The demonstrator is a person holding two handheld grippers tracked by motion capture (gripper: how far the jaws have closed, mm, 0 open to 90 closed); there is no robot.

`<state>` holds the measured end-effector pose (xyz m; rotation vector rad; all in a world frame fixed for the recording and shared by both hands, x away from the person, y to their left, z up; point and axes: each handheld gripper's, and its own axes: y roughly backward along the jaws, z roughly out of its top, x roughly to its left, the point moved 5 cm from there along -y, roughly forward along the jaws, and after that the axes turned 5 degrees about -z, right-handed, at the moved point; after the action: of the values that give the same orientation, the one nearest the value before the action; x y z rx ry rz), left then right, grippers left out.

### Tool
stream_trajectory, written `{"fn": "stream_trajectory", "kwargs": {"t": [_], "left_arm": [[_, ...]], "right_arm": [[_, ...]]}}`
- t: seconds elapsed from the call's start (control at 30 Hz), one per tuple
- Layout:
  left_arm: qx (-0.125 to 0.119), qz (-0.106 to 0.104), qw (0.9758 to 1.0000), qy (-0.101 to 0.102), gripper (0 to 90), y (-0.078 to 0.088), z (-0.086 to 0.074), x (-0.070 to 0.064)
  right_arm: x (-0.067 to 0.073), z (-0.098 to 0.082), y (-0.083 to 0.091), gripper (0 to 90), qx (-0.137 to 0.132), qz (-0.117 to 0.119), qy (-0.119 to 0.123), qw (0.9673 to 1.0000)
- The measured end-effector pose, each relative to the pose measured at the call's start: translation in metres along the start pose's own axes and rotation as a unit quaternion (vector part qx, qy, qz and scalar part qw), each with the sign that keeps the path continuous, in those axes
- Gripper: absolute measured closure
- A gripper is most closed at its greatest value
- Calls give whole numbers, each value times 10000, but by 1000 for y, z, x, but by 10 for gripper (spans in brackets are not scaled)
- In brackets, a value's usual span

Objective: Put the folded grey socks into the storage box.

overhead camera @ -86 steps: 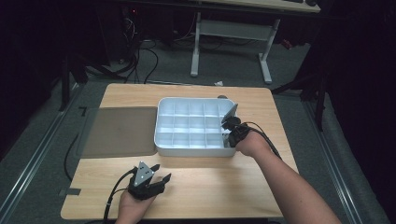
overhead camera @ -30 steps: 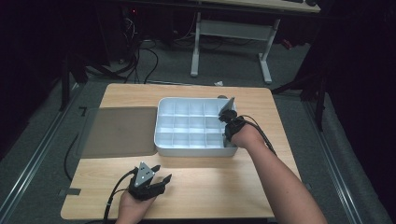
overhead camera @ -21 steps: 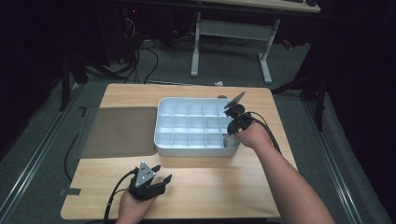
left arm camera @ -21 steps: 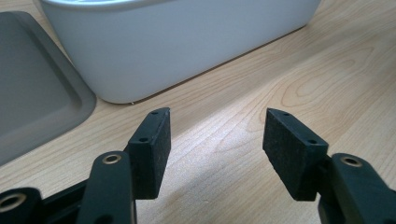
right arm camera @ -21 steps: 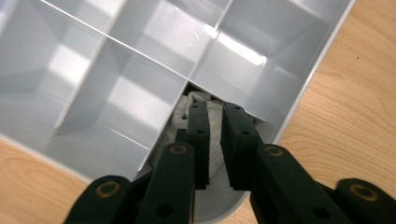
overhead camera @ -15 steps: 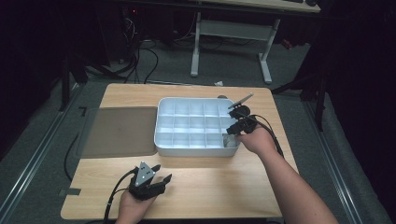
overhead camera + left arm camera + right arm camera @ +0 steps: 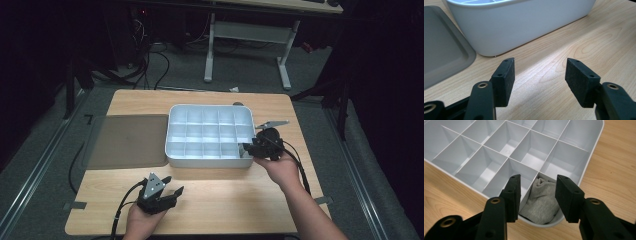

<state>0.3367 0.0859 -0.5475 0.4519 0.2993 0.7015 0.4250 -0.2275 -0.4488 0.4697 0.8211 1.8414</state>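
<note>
One pale wooden desk (image 7: 210, 200) with visible grain is being lit in a dark room, cables lying on the grey floor (image 7: 45, 165) behind it. A white plastic tray of square compartments (image 7: 596, 142) and a flat grey lid (image 7: 125, 142) are being carried side by side. A crumpled grey sock (image 7: 542, 198) is lying in the tray's corner compartment, below the right tongs (image 7: 537, 197), whose jaws have just been opening, nothing gripped. The left tongs (image 7: 539, 75) are being held open over bare wood.

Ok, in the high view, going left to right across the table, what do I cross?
Grey lid lying flat → left gripper near the front edge → white divided tray → right gripper at the tray's near right corner → bare table.
</note>
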Motion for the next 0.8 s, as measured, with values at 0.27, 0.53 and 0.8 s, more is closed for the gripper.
{"fn": "stream_trajectory", "kwargs": {"t": [0.27, 0.53, 0.8], "left_arm": [[27, -30, 10000, 86, 410, 1, -1, 1], [-69, 15, 9999, 109, 405, 4, -1, -1], [8, -40, 10000, -13, 403, -2, 0, -10]], "right_arm": [[16, -49, 11, 469, -941, 318, -25, 9951], [32, -109, 7, 444, -1311, 78, 16, 9913], [33, -138, 7, 474, -1516, 62, -347, 9878]]}}
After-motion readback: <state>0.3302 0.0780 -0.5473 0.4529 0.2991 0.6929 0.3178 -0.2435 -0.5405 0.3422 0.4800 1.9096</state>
